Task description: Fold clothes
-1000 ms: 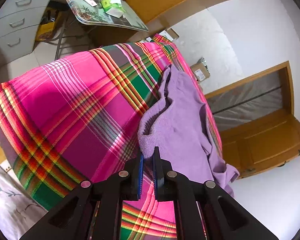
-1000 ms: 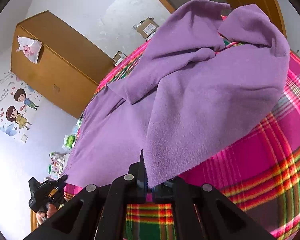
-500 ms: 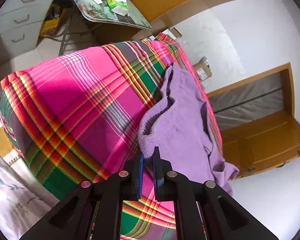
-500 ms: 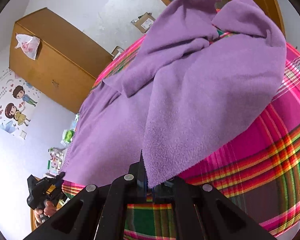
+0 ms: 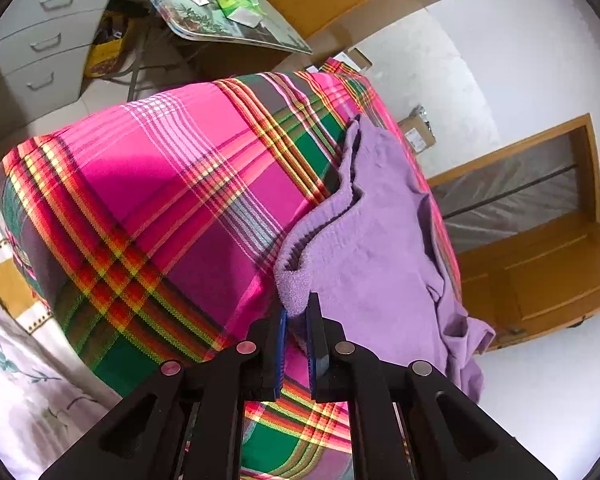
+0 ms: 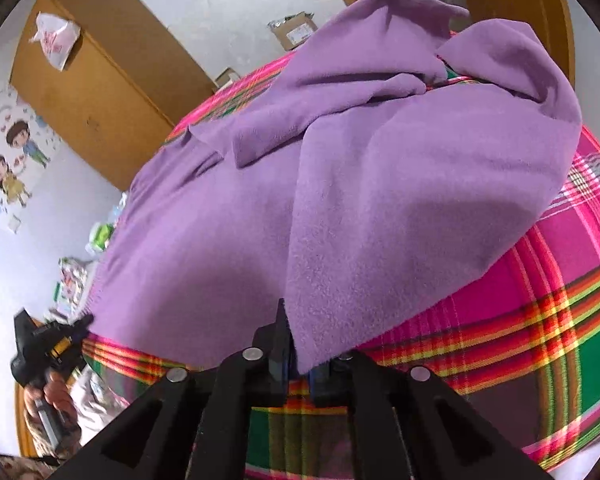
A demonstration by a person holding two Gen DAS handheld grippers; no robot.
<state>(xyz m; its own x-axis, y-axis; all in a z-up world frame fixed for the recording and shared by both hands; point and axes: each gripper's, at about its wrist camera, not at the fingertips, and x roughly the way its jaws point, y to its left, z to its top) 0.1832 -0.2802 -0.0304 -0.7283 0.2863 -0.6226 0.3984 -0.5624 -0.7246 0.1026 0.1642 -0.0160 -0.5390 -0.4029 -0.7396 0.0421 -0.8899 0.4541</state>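
Observation:
A purple fleece garment (image 5: 380, 240) lies on a table under a pink, green and red plaid cloth (image 5: 160, 200). My left gripper (image 5: 297, 314) is shut on the garment's ribbed near hem corner. In the right wrist view the garment (image 6: 380, 184) fills most of the frame, and a flap of it is folded over toward me. My right gripper (image 6: 300, 344) is shut on the edge of that flap, which drapes over the right finger. The left gripper (image 6: 48, 344) also shows at the lower left of that view, held by a hand.
A glass-topped side table (image 5: 228, 12) with small packets and a grey drawer unit (image 5: 40, 52) stand beyond the table. A wooden wardrobe (image 6: 96, 80), cardboard boxes (image 6: 296, 30) on the floor and a wooden door (image 5: 540, 264) line the walls. A floral fabric (image 5: 16, 380) lies lower left.
Both grippers have pulled back toward the near edge with the garment. More of the plaid cloth's front shows in both views, and the garment lies more spread out.

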